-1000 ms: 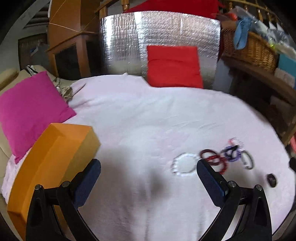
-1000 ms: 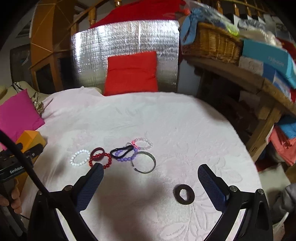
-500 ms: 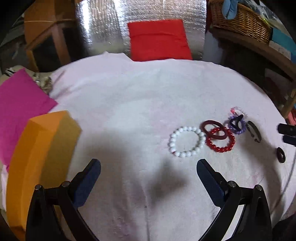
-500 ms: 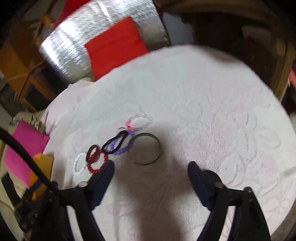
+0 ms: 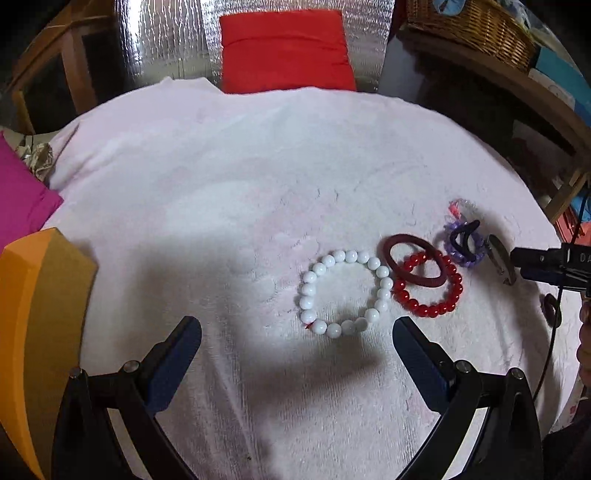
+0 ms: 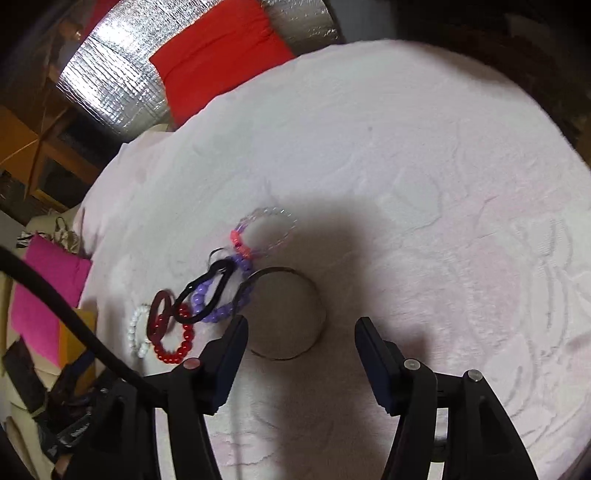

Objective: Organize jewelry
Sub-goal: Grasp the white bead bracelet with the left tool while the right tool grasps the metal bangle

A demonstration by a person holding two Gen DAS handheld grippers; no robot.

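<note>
Bracelets lie in a row on a white cloth. In the left wrist view a white bead bracelet (image 5: 345, 293) rests just ahead of my open left gripper (image 5: 297, 345), beside a dark red band (image 5: 415, 265), a red bead bracelet (image 5: 430, 291) and a purple bead bracelet (image 5: 465, 249). My right gripper (image 6: 301, 341) hovers over a thin metal bangle (image 6: 286, 314); its jaws are closing, the bangle lies partly between them, and the pads stand apart from it. The purple bracelet (image 6: 221, 301), a black hair tie (image 6: 205, 293) and a clear bead bracelet (image 6: 267, 230) lie beyond.
An orange box (image 5: 35, 332) stands at the left edge of the cloth, a pink cushion (image 5: 22, 206) behind it. A red cushion (image 5: 284, 51) leans on a silver foil panel at the back. A wicker basket (image 5: 469, 29) sits on a wooden shelf at right.
Both grippers have come down and tilted toward the cloth, so the bracelets look larger. The right gripper rolled, narrowed its jaws and now sits over the metal bangle.
</note>
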